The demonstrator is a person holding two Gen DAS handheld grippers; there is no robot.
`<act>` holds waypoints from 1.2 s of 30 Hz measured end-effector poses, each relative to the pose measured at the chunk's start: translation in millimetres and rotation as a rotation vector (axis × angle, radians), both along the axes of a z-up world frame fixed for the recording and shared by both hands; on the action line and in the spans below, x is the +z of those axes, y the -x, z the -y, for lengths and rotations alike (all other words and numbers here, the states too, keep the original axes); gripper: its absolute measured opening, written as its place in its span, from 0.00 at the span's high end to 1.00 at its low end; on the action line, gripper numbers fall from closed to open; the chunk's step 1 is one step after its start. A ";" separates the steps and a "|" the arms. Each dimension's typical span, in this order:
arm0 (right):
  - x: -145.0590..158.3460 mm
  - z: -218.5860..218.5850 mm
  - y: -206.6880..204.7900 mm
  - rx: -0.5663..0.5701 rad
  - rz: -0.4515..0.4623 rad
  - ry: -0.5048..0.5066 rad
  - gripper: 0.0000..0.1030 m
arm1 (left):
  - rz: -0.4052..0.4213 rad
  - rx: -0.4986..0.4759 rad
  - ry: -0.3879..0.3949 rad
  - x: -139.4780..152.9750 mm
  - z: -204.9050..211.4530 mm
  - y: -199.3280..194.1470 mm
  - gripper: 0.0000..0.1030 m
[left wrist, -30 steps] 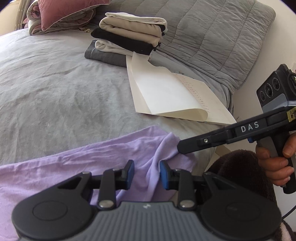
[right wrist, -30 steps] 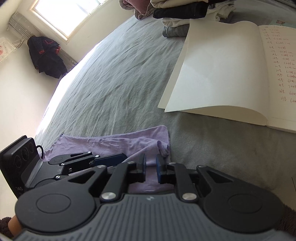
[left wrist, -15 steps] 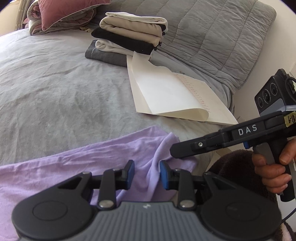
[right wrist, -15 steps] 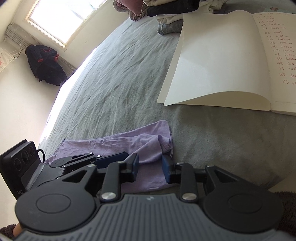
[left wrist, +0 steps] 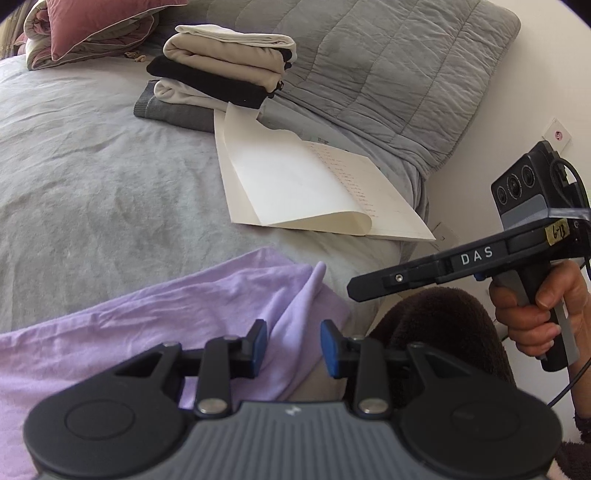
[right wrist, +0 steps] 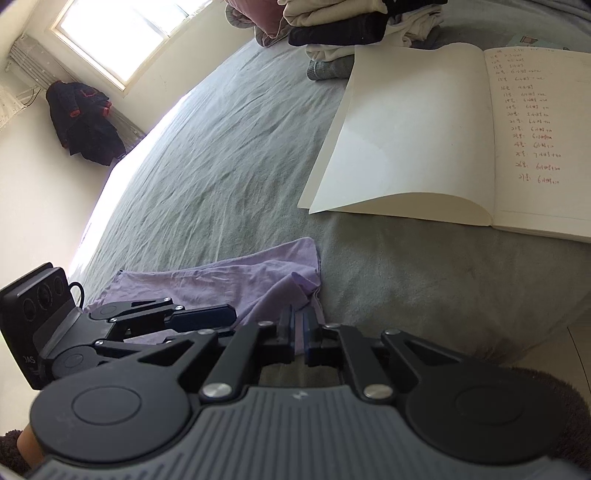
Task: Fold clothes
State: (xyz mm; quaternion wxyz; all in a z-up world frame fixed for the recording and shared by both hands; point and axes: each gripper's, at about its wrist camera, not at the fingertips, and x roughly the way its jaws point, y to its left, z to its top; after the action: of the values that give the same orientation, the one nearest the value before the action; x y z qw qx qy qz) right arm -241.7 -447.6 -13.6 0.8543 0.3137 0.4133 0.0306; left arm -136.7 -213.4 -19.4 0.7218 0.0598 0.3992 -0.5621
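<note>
A lilac garment lies crumpled at the near edge of the grey bed, with one corner folded up into a ridge. My left gripper hovers open just above it, and its blue pads straddle that ridge without touching. In the right wrist view the same garment runs up to my right gripper, whose pads are pressed together on a sliver of its right edge. From the left wrist view the right gripper sits at the cloth's right edge, held by a hand.
An open notebook lies on the bed beyond the garment. Behind it stand a stack of folded clothes, a grey quilted pillow and a pink bundle. A brown fleece lap is at the bed's edge. A dark jacket hangs by the window.
My right gripper opened half a second ago and has now shut at the garment's right edge. The left gripper stays open over the cloth. The cloth's corner ridge stands a little higher.
</note>
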 end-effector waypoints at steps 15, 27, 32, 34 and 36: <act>6.4 -28.4 3.7 0.023 0.105 0.180 0.86 | 0.024 0.137 0.000 -8.7 24.3 -11.3 0.80; -8.6 -45.6 -14.2 0.066 0.102 0.275 0.85 | 0.051 0.150 -0.018 -17.6 18.1 -10.8 0.80; -9.8 -44.3 -16.6 0.059 0.100 0.267 0.85 | 0.052 0.146 -0.016 -18.8 18.0 -12.1 0.80; -10.3 -44.3 -18.1 0.058 0.099 0.265 0.85 | 0.048 0.146 -0.015 -19.3 18.3 -12.3 0.80; -10.8 -44.4 -19.6 0.057 0.098 0.264 0.85 | 0.047 0.147 -0.014 -19.4 18.4 -12.4 0.80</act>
State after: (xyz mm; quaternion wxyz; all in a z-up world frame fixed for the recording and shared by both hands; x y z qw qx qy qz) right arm -222.1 -403.3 -24.4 0.9061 0.1849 0.3801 0.0154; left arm -124.3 -231.7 -38.9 0.7697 0.0485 0.3896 -0.5034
